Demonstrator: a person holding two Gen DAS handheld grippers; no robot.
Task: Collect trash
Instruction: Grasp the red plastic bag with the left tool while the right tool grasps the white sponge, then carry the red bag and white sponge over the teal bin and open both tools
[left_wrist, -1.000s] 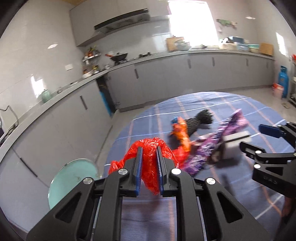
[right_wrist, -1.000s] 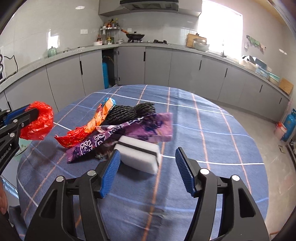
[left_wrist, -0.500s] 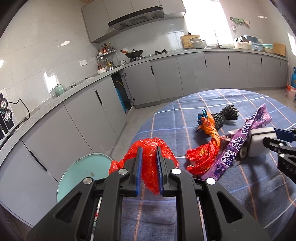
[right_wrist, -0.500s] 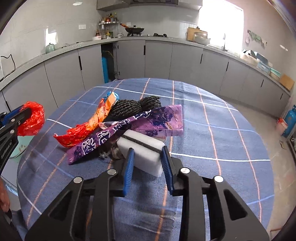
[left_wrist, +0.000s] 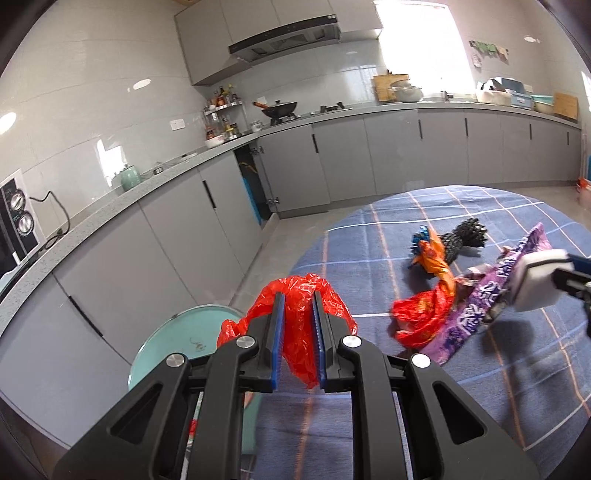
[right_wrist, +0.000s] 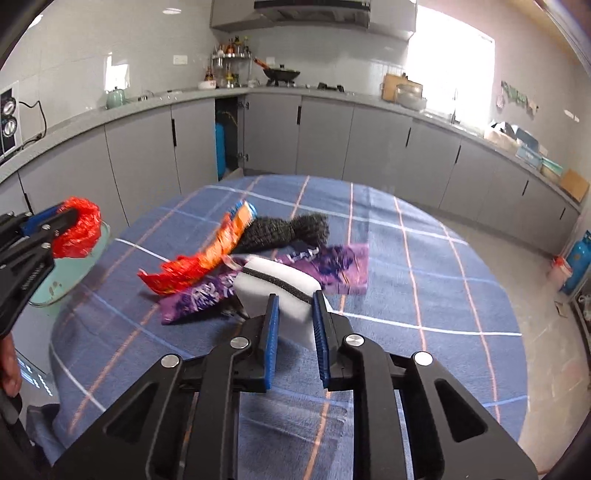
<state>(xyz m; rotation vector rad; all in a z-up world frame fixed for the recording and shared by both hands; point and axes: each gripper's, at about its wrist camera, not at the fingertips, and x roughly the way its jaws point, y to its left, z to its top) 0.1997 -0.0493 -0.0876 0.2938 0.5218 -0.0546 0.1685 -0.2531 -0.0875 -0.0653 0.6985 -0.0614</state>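
Note:
My left gripper (left_wrist: 297, 295) is shut on a crumpled red plastic bag (left_wrist: 299, 328), held over the table's left edge; the right wrist view shows that bag (right_wrist: 79, 229) at far left. My right gripper (right_wrist: 293, 295) is closing on a white sponge (right_wrist: 277, 282) with a black stripe, and its pads press the sponge's sides. The sponge (left_wrist: 535, 280) hangs just above a purple wrapper (right_wrist: 332, 264). An orange-red snack wrapper (right_wrist: 207, 258) and a black mesh bundle (right_wrist: 284, 230) lie beside it on the cloth.
The round table wears a blue checked cloth (right_wrist: 424, 295). A round teal surface (left_wrist: 177, 343) sits below the table's left edge, under the red bag. Grey kitchen cabinets (right_wrist: 325, 136) run behind. A person's hand (right_wrist: 9, 369) shows at the lower left.
The right jaws went from wide open around the sponge to pressed on it, and the sponge has risen slightly off the wrappers. The left gripper keeps its grip and has drifted sideways.

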